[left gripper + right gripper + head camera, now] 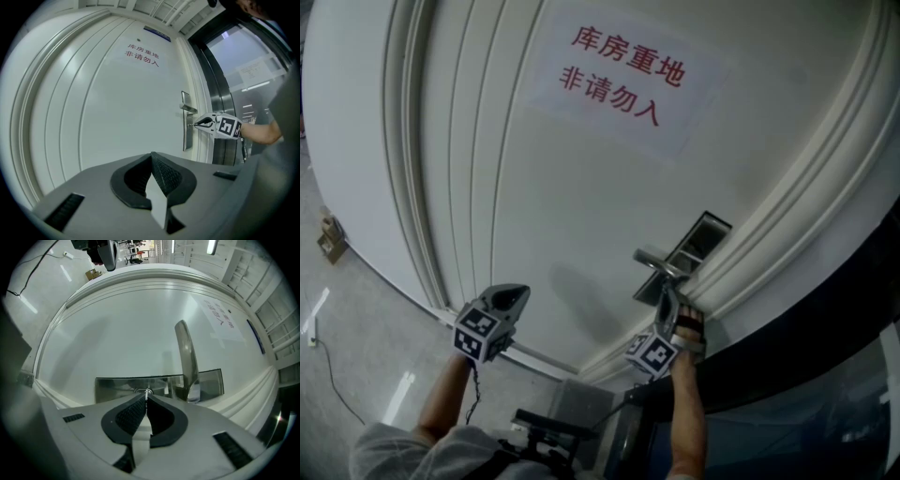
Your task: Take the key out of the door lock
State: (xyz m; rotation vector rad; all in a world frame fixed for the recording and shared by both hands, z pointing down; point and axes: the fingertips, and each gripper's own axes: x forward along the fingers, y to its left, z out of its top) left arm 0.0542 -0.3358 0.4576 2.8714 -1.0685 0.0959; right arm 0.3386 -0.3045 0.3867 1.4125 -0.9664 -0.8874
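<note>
The key (148,392) is sitting in the keyhole of the metal lock plate (117,387) on the white door (581,206), just below the lever handle (186,357). Its long axis is running level and straight into the door face, with the blade end pointing into the lock and the head end pointing back out toward the person. In the left gripper view it is showing as a thin, level sliver bridging the plate and the jaw tips. The right gripper (146,397) is lying in line with that axis, and its jaws are pinching the key's head between their tips, right against the plate. The left gripper (151,154) is hanging well away from the lock, facing the middle of the door, with its jaws pressed together and nothing between them. A white paper sign (623,77) on the upper door is carrying two lines of red characters, 库房重地 over 非请勿入. A small blue plate (157,33) above it is too small to read. The marker cube (228,126) on the right gripper is showing black-and-white squares.
</note>
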